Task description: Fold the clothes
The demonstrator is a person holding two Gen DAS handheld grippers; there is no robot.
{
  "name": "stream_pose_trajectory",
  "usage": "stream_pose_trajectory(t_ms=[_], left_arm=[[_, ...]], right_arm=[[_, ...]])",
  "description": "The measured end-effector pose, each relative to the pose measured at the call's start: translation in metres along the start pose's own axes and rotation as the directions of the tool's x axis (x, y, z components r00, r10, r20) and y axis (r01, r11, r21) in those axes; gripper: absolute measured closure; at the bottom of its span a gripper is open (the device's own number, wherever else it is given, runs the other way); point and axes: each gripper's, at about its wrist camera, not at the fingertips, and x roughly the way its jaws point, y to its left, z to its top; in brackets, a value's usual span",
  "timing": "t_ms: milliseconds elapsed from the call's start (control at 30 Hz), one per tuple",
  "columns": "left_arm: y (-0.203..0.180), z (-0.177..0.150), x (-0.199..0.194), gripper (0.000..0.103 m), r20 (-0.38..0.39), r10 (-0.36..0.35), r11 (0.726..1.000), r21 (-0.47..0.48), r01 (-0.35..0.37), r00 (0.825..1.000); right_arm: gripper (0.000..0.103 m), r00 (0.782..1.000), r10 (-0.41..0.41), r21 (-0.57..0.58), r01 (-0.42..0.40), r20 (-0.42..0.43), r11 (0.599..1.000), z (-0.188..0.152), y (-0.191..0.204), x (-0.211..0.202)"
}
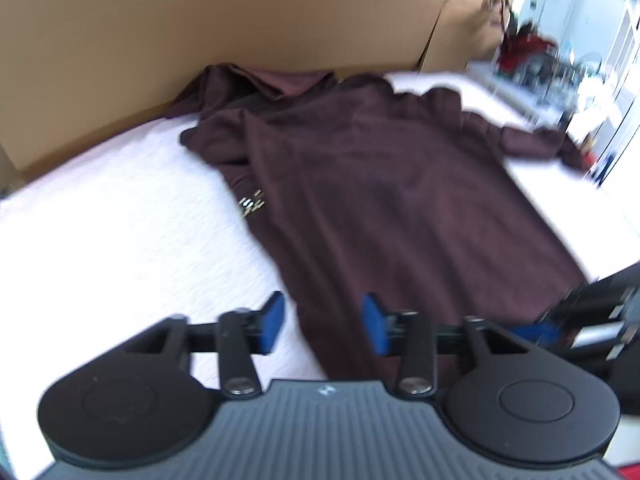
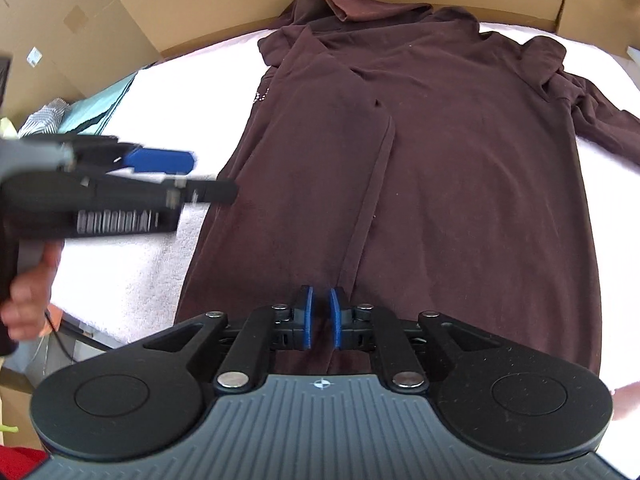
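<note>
A dark brown shirt [image 2: 460,152] lay spread on the white towel-covered surface [image 2: 132,272], its collar end against the cardboard wall [image 1: 200,32] and 1 side already folded inward. The right gripper [image 2: 320,316] hung over the near hem, its 2 blue pads nearly pressed together; whether any cloth was caught between them could not be made out. The left gripper [image 1: 324,322] (its view blurred) stood partly spread above the shirt's left edge, pinching nothing. A hand [image 2: 28,296] showed at the frame's left, cut off.
</note>
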Motion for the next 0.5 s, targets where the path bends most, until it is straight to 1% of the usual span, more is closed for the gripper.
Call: stream_pose_trajectory(t_ms=[100,133,233,300,333,367,400,500], left_arm=[[0.002,0.006,0.009,0.067,-0.017,-0.007,0.999,-0.037,0.006,1.0],[0.003,0.005,0.013,0.069,-0.031,-0.004,0.999,-0.041,0.003,1.0],[0.005,0.004,0.023,0.068,-0.073,0.005,0.999,-0.054,-0.009,0.997],[0.007,0.006,0.024,0.068,-0.063,-0.004,0.998,-0.071,0.0,0.998],[0.008,0.007,0.024,0.07,-0.058,-0.009,0.997,-0.079,0.004,0.998],[0.009,0.008,0.025,0.074,-0.053,-0.013,0.996,-0.088,0.008,0.999],[0.01,0.01,0.025,0.08,-0.048,-0.018,0.995,-0.096,0.013,0.999],[0.017,0.012,0.025,0.08,-0.036,-0.043,0.989,-0.143,0.038,0.998]], right_arm=[[0.093,1.0,0.001,0.005,-0.001,0.007,1.0,-0.003,-0.002,0.0],[0.093,1.0,0.003,0.011,-0.003,0.009,1.0,-0.004,-0.003,0.0],[0.093,1.0,-0.005,0.009,0.005,0.011,1.0,-0.008,-0.003,-0.003],[0.093,1.0,-0.013,0.002,0.013,0.017,1.0,-0.008,-0.001,-0.003],[0.093,1.0,-0.017,0.0,0.017,0.02,1.0,-0.009,-0.001,-0.003],[0.093,1.0,-0.022,-0.004,0.022,0.022,1.0,-0.009,0.0,-0.003],[0.092,0.999,-0.028,-0.01,0.028,0.023,1.0,-0.009,0.002,-0.003],[0.092,0.999,-0.041,-0.011,0.041,0.025,0.999,-0.009,0.003,-0.003]])
